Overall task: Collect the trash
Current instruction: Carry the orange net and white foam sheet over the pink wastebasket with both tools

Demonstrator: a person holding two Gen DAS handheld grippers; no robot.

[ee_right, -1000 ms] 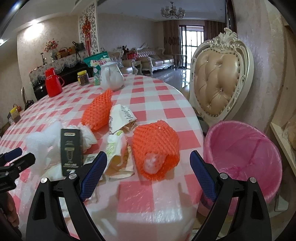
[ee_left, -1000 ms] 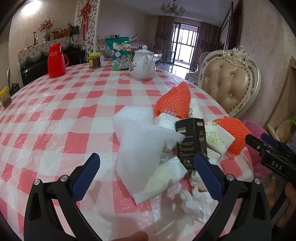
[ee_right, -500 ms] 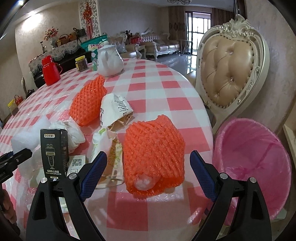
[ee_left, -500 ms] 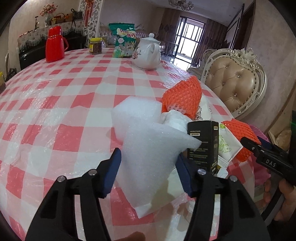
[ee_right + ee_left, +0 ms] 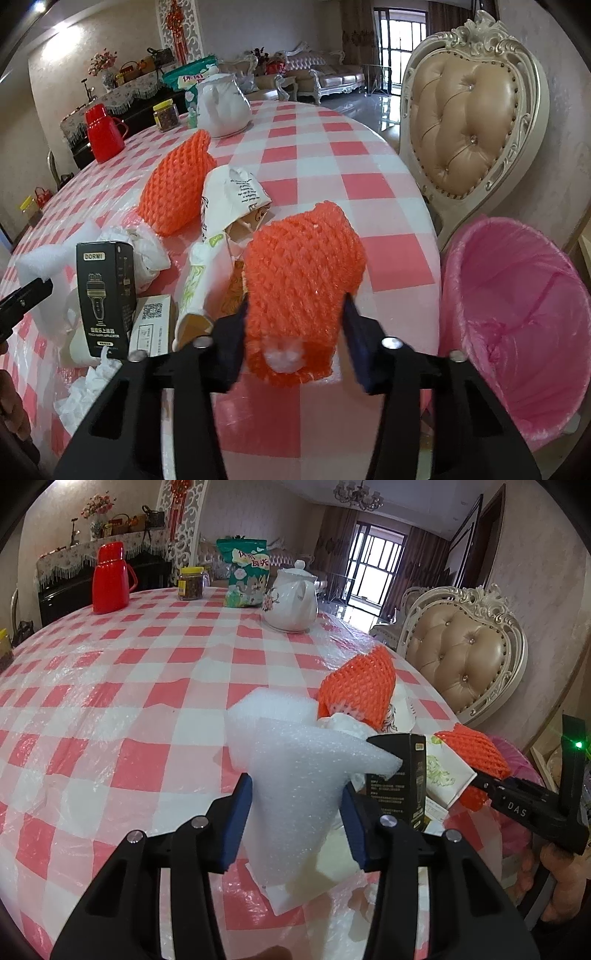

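Observation:
A white foam sheet (image 5: 295,775) lies on the red-checked table (image 5: 110,701). My left gripper (image 5: 297,812) is closing, its blue pads pressing both sides of the sheet. An orange foam net (image 5: 299,273) sits near the table's right edge. My right gripper (image 5: 295,325) is closing too, and its pads squeeze this net. Between the two lie a black box (image 5: 105,295), a second orange net (image 5: 177,192), a white paper bag (image 5: 232,199) and crumpled tissue (image 5: 147,251). A pink-lined bin (image 5: 535,314) stands on the floor to the right of the table.
At the table's far side stand a white teapot (image 5: 291,602), a red flask (image 5: 109,578), a jar (image 5: 191,584) and a green bag (image 5: 245,576). A padded chair (image 5: 469,122) stands behind the bin. A hand (image 5: 565,871) holds the right gripper.
Both grippers went from wide open to closed in: the left on the white foam sheet, the right on the nearer orange net after moving forward and down over it.

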